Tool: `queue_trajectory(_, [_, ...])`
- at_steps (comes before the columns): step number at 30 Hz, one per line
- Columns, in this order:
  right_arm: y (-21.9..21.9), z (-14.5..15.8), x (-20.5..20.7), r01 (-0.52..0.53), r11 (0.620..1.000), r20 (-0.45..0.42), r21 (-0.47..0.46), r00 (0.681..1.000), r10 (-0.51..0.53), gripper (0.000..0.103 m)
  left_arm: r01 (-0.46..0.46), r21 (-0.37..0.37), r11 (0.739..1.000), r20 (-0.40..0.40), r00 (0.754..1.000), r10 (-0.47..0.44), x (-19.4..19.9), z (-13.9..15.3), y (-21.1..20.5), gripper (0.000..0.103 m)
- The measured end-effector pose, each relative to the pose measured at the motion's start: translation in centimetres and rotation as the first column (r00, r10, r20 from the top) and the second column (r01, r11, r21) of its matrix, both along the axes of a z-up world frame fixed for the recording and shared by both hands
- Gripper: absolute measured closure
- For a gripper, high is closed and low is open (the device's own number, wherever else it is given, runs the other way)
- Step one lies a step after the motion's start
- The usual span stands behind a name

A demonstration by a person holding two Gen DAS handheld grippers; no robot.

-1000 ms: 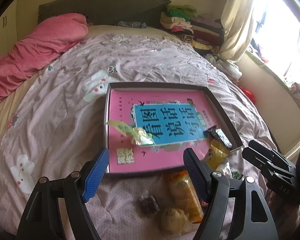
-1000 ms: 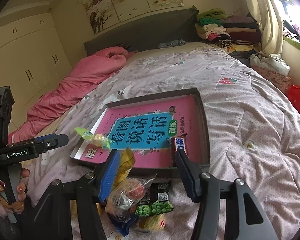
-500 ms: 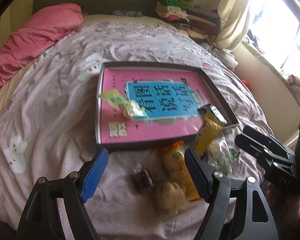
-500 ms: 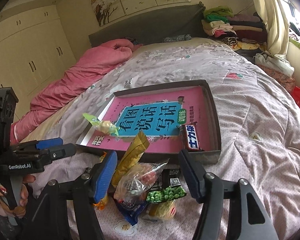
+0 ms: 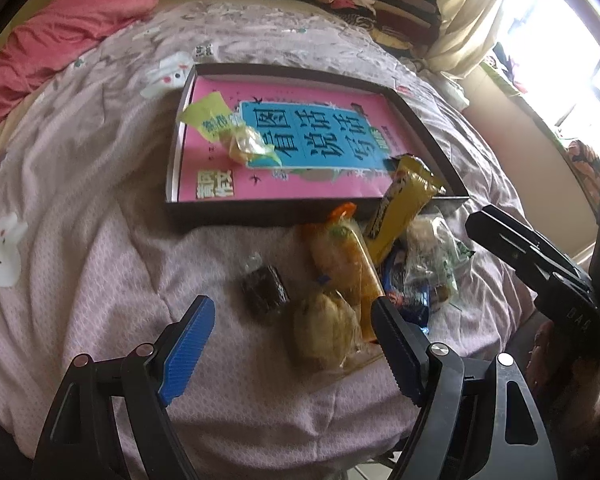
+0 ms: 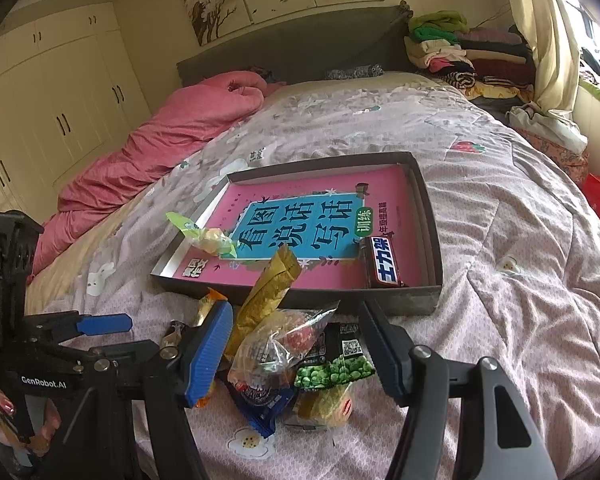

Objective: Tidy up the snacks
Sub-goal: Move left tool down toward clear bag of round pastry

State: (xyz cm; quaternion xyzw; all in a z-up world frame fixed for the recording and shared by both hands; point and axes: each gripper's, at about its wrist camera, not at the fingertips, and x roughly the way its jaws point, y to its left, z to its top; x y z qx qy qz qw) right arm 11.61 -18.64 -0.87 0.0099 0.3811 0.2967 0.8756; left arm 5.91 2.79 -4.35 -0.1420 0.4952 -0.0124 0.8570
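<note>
A home bedroom: quilted bed (image 6: 500, 240), wardrobe (image 6: 60, 92), folded clothes (image 6: 460, 52).

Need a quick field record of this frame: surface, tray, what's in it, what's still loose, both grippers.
surface: bed quilt
tray: shallow dark box lined with a pink book
in tray: green-wrapped candy, chocolate bar
loose: snack pile on the quilt beside the tray's near edge
left gripper: open, over the pile
right gripper: open, pile packets between its jaws
</note>
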Motion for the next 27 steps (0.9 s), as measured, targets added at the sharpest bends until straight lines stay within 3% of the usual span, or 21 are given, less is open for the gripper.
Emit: queue_trajectory(27, [1.8, -2.0, -0.8, -0.053, 0.997, -0.059, -0.05, 0.997, 0.05, 0.038, -0.005, -0.01, 1.0, -0.092, 0.996, 0.004, 0.4, -2.4, -0.8, 0.022])
